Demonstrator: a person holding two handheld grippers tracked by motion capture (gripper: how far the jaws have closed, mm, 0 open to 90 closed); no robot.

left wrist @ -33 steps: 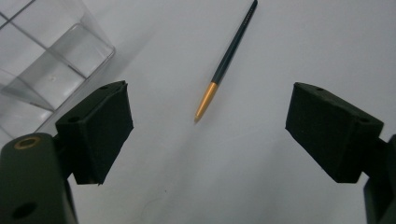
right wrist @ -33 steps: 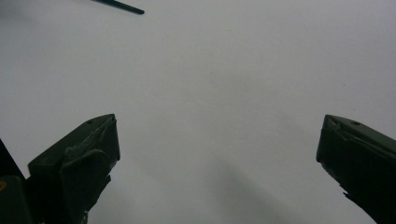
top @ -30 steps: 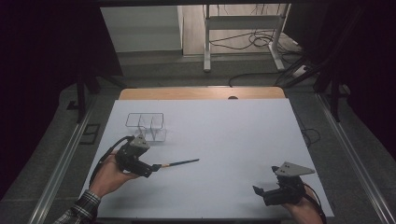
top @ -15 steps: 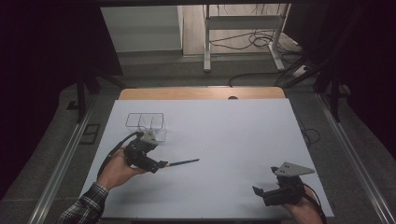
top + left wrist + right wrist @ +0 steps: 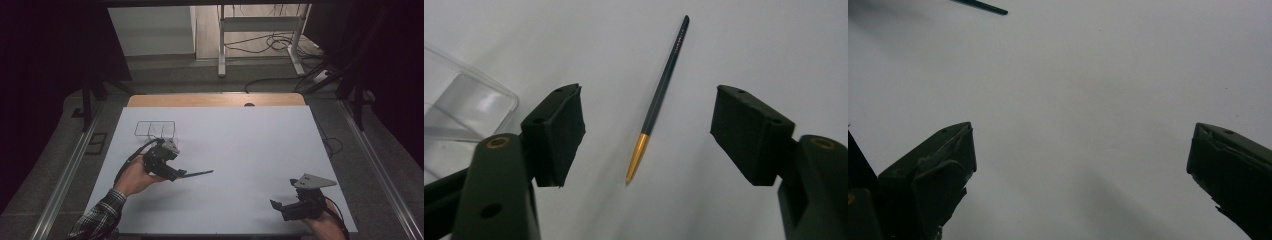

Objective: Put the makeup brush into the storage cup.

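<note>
Counter: white counter [image 5: 240, 150] in a dim room, a clear box [image 5: 156, 130] at its far left.
High view: left gripper [image 5: 175, 174] low over a dark pen [image 5: 197, 174]; right gripper [image 5: 276, 204] rests well apart, near the front edge.
Left gripper view: pen [image 5: 659, 100] lies between the fingers [image 5: 556, 130] — they've just been closing, not touching it.
Right gripper view: fingers [image 5: 933, 170] wide apart — bare counter between.

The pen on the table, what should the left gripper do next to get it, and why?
Probably ease a little further down and keep closing. The pen lies flat on the white table, between the left gripper pads, which have just been closing but do not touch it yet.
</note>
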